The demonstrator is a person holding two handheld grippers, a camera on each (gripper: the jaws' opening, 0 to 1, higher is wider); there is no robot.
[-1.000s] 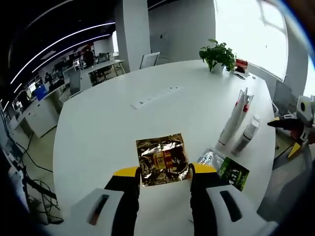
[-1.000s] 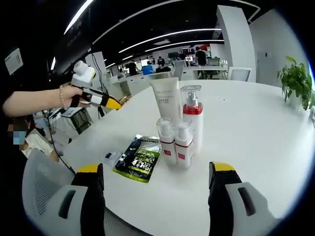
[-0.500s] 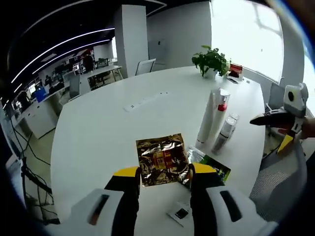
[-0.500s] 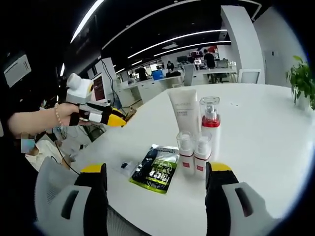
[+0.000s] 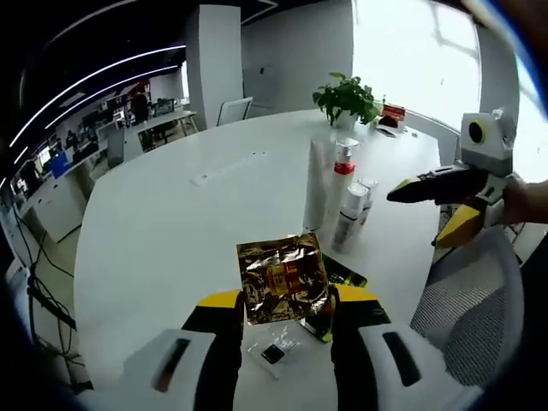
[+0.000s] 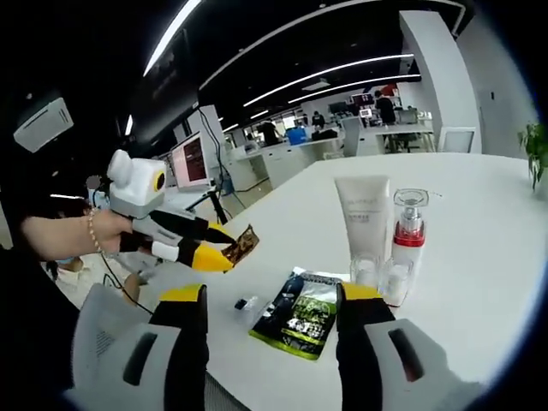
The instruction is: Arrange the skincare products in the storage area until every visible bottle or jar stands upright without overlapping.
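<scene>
The gold sachet (image 5: 282, 278), clamped in the left claw (image 5: 282, 300), has lifted off the bench (image 5: 171, 223) and now hangs above the green sachet (image 6: 300, 312). Just beyond the green sachet stand the tube (image 6: 363, 227) and pump bottle (image 6: 408, 231). The right claw (image 6: 272, 295) hangs spread, holding nothing.

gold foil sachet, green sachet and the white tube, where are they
gold foil sachet (image 5: 282, 278), left gripper view, centre of the crinkled foil.
green sachet (image 6: 300, 312), right gripper view, middle of its printed face.
white tube (image 6: 362, 218), right gripper view, upper body.
</scene>
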